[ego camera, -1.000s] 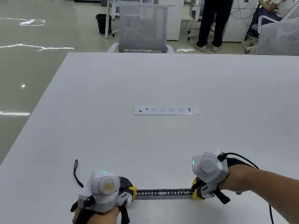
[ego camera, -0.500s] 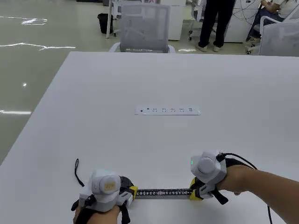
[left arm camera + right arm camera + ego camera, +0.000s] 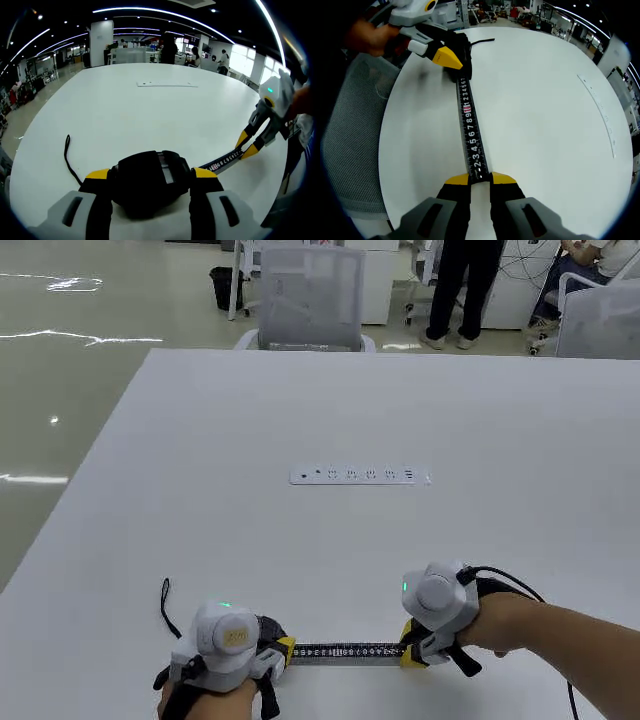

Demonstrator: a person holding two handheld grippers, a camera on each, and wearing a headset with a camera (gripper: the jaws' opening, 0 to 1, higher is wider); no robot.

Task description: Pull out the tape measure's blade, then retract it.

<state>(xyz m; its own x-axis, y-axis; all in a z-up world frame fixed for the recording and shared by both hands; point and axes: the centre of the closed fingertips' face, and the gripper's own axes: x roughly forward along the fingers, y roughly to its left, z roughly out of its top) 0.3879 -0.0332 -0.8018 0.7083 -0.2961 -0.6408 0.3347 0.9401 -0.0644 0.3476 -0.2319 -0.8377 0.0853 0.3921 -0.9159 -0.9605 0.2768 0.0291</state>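
Plainly, everything turned on one line. The blade [image 3: 468, 117] lay stretched over the white table [image 3: 330, 400], its long axis running left to right across the bottom of the head view, parallel to the near edge. At the left end of that line sat the black case [image 3: 150, 186]. The yellow-tipped jaws of the left gripper [image 3: 270, 652] were closed against its two sides. Whether the case rested on the table or hung just above it could not be told.

At the right end the right gripper [image 3: 480, 178] had its jaws drawn narrow, pinching the blade's tip from both sides. In the right gripper view the printed numbers climbed from that pinch at bottom centre up to the case in the upper left of the frame. So the case lay directly ahead of the right gripper along the blade, and the right gripper was the one at the free end. A short length of blade showed between the two tools, which were near but apart.

A thin black strap [image 3: 67, 157] trailed from the case toward the left of the left gripper view, off the blade. A power strip [image 3: 352, 476] lay well apart at mid-frame in the head view.

By my reading, either coming step, more pull or the retraction, would call for the right gripper to travel along that same axis, away from the case or toward it. Skewing sideways could kink the blade.
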